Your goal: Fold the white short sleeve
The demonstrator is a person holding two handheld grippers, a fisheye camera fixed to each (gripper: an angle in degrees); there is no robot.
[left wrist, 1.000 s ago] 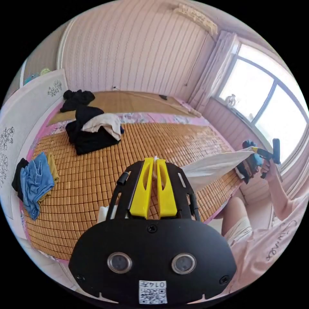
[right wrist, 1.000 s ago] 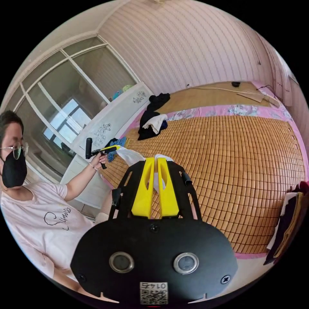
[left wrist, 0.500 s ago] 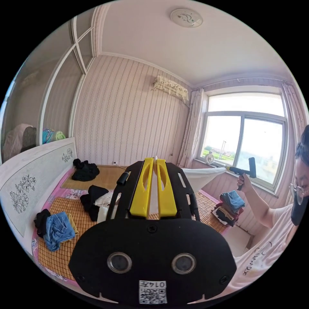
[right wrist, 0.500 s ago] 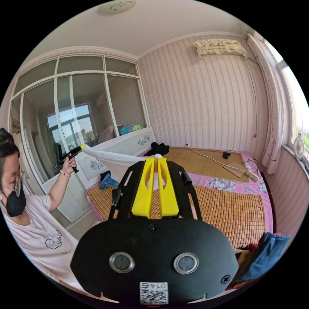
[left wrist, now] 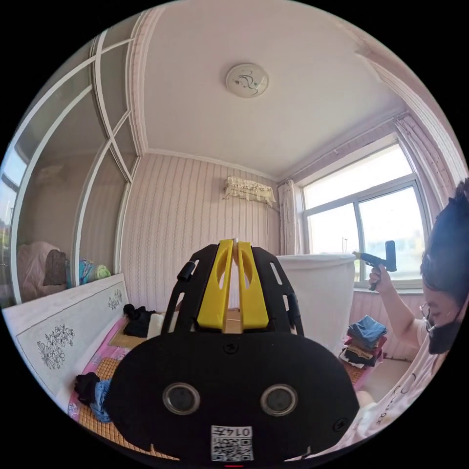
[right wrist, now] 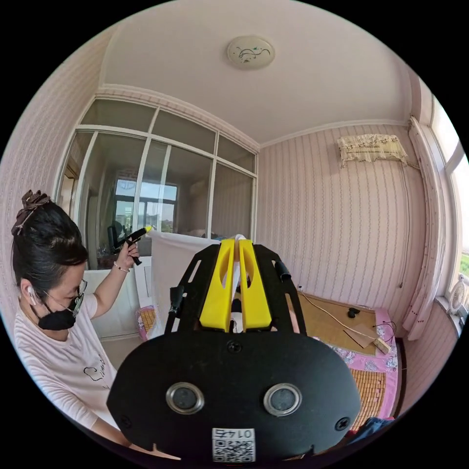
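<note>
The white short sleeve (left wrist: 320, 293) hangs in the air, stretched between both grippers high above the bed. In the left gripper view, my left gripper (left wrist: 235, 243) is shut on one top corner of it, and the right gripper (left wrist: 362, 255) holds the other corner in a raised hand. The right gripper view has my right gripper (right wrist: 238, 240) shut on white cloth (right wrist: 171, 268), which hangs down like a sheet. The left gripper (right wrist: 144, 230) grips the far corner there, held by a hand.
The bed with its bamboo mat (right wrist: 371, 393) lies below. A dark clothes pile (left wrist: 138, 317) and a blue garment (left wrist: 100, 391) lie near the headboard (left wrist: 58, 332). Folded clothes (left wrist: 365, 337) are stacked at the bed's window side. The person (right wrist: 58, 322) stands at the bedside.
Both grippers have risen from just above the mat to head height, lifting the white garment off the bed. It now hangs down flat between them.
</note>
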